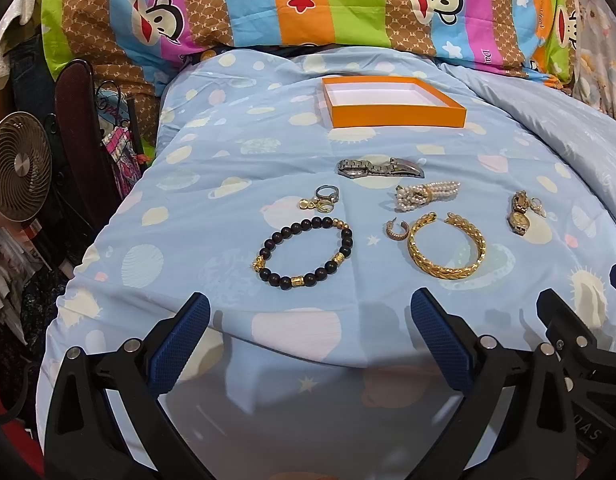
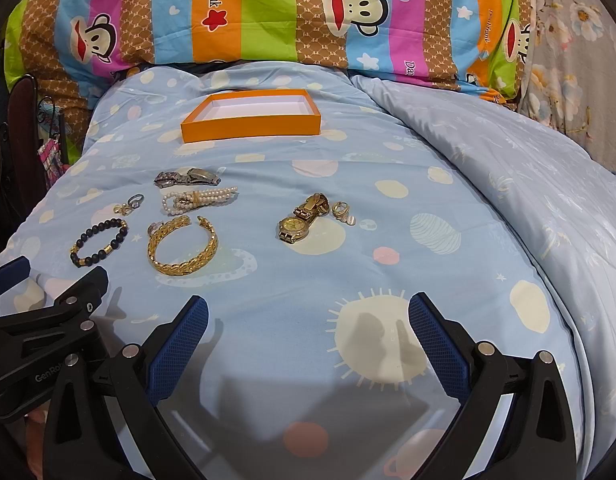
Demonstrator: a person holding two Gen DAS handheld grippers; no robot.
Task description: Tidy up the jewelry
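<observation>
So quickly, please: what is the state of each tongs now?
Left tongs: open, holding nothing.
Right tongs: open, holding nothing.

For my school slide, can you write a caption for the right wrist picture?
Open right gripper hovers over a blue bedsheet with bracelets, watches and an empty orange box.

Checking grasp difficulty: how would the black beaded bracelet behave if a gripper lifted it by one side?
The black beaded bracelet is strung beads, so it would probably sag and not hold its ring shape. The round, glossy beads may slip between pads. Pushed, it would likely deform on the soft bedsheet.
</observation>
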